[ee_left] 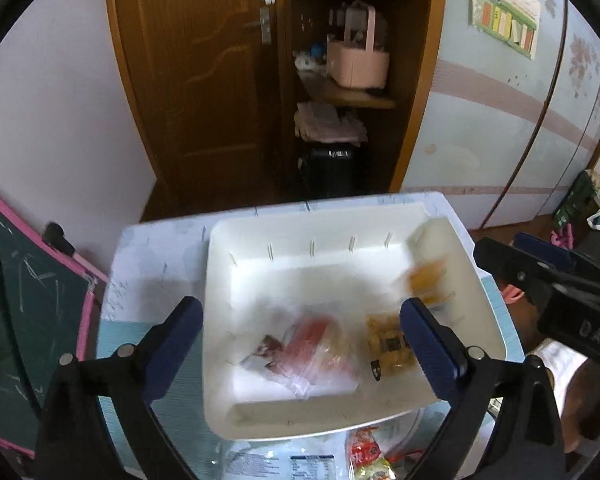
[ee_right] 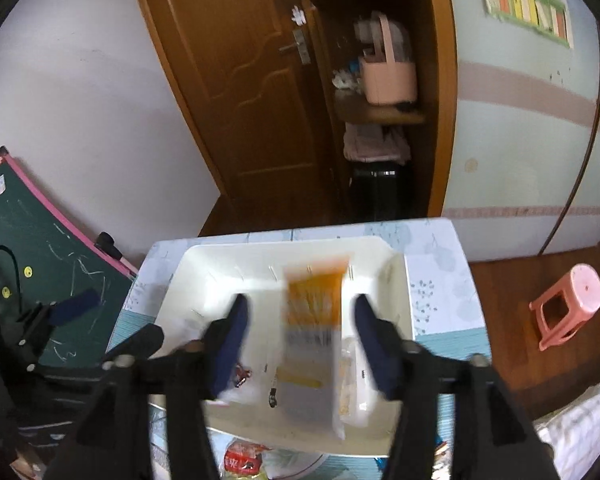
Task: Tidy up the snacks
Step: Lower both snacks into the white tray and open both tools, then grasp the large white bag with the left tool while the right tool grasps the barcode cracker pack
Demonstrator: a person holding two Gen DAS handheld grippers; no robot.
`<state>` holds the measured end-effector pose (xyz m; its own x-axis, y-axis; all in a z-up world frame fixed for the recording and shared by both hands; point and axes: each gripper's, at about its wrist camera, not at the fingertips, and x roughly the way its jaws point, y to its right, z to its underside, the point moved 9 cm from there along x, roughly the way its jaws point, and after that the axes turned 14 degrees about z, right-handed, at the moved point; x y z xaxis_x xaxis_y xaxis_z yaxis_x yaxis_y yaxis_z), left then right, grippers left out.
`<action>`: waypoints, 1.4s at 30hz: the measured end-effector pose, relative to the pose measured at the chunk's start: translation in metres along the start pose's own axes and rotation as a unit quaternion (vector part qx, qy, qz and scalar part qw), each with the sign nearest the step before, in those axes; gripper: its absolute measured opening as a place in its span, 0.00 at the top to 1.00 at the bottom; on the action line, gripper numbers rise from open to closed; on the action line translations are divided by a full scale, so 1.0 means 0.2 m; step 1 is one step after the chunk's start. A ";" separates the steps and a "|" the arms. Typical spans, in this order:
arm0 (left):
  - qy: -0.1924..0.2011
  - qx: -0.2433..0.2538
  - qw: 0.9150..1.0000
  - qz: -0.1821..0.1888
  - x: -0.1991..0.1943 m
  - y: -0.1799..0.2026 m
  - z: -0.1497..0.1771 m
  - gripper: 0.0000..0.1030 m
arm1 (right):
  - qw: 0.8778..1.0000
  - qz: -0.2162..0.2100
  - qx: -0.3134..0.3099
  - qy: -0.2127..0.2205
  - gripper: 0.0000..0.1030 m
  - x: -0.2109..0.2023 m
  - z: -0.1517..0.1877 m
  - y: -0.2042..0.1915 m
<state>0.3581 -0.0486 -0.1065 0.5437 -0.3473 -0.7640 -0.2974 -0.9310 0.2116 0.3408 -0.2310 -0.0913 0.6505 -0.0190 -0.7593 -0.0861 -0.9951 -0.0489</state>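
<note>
A white tray point(ee_left: 220, 272) sits on the small table and holds snack packets. In the left wrist view a clear packet with red contents point(ee_left: 308, 344) and a yellow-brown packet point(ee_left: 386, 346) lie in it. An orange packet point(ee_left: 430, 278) is blurred at the tray's right side. My left gripper point(ee_left: 300, 340) is open above the tray's near half, empty. In the right wrist view my right gripper point(ee_right: 300, 344) is open, and the orange and grey packet point(ee_right: 312, 328) is blurred between the spread fingers, over the tray point(ee_right: 396, 280). I cannot tell whether it touches the tray.
More snack packets point(ee_left: 364, 456) lie on the table in front of the tray. A brown door point(ee_left: 188, 80) and open shelves with a pink basket point(ee_left: 358, 60) stand behind. A chalkboard point(ee_right: 40, 248) leans at left. A pink stool point(ee_right: 568, 304) stands at right.
</note>
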 end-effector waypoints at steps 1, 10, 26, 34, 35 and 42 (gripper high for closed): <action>-0.007 -0.003 1.000 0.000 0.01 -0.01 0.02 0.04 | 1.000 -0.001 0.001 0.001 0.27 0.01 0.01 0.00; -0.018 -0.015 1.000 0.014 -0.09 -0.01 0.17 0.04 | 1.000 -0.008 -0.009 0.002 0.23 -0.11 0.13 -0.01; 0.024 0.035 0.999 0.027 -0.53 0.21 0.67 0.04 | 0.998 -0.017 -0.049 0.044 0.23 -0.61 0.63 -0.05; 0.020 0.035 0.998 0.055 -0.56 0.25 0.92 0.04 | 0.997 0.016 -0.046 0.064 0.23 -0.73 0.81 0.09; 0.027 0.037 0.997 0.054 -0.58 0.25 0.94 0.04 | 0.996 0.018 -0.045 0.068 0.23 -0.75 0.83 0.11; 0.049 0.045 0.997 0.046 -0.66 0.22 0.99 0.04 | 0.996 0.040 -0.015 0.075 0.23 -0.79 0.93 0.32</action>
<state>0.1177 -0.0217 -0.1182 0.5831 -0.4446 -0.6799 -0.4163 -0.8823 0.2199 0.0919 -0.2741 -0.0953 0.7485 -0.1102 -0.6539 -0.1213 -0.9922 0.0283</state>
